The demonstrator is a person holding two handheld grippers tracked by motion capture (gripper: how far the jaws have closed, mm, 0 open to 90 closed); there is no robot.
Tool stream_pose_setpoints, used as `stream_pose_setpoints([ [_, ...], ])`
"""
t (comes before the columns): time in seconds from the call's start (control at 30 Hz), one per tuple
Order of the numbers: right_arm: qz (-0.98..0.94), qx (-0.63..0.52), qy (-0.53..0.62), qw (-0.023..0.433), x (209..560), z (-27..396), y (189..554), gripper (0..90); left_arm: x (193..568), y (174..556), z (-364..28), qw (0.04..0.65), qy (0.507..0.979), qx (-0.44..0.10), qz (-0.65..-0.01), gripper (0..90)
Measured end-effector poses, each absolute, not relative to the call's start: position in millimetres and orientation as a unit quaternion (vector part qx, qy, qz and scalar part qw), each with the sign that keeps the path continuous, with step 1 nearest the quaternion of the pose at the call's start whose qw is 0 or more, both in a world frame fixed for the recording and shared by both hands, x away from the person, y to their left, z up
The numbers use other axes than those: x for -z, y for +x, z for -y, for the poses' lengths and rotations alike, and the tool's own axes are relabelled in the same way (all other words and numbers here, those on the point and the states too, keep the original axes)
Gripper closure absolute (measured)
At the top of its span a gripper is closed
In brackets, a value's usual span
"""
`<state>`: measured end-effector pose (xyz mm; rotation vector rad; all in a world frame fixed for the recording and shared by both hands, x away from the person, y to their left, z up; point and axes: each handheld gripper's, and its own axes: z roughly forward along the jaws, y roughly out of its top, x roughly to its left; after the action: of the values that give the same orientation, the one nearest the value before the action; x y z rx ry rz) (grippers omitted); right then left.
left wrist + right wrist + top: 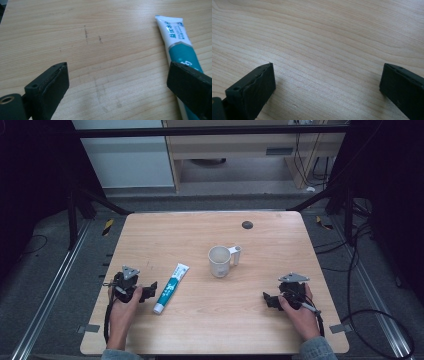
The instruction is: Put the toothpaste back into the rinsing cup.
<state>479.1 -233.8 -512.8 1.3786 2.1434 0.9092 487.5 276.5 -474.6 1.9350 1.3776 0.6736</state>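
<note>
A white and teal toothpaste tube lies on the wooden table, left of centre, cap end toward the person. A white mug with its handle to the right stands upright near the middle. My left gripper rests low on the table just left of the tube, held by a hand. Its jaws stand wide open over bare wood, and the tube lies along the outside of one jaw in the left gripper view. My right gripper sits near the table's right front, open, with bare wood between its jaws.
A small dark round spot marks the table's far side. Black frame struts and cables run beside the table on both sides. Grey floor and a pale cabinet lie beyond the far edge.
</note>
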Motion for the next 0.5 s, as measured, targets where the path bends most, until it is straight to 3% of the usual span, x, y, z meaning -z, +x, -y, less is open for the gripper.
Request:
stream_pose_setpoints([
  [0.5, -0.773, -0.329, 0.498, 0.216, 513, 234, 479, 0.5, 449, 481, -240, 0.338, 0.773, -0.233, -0.484, 3.7],
])
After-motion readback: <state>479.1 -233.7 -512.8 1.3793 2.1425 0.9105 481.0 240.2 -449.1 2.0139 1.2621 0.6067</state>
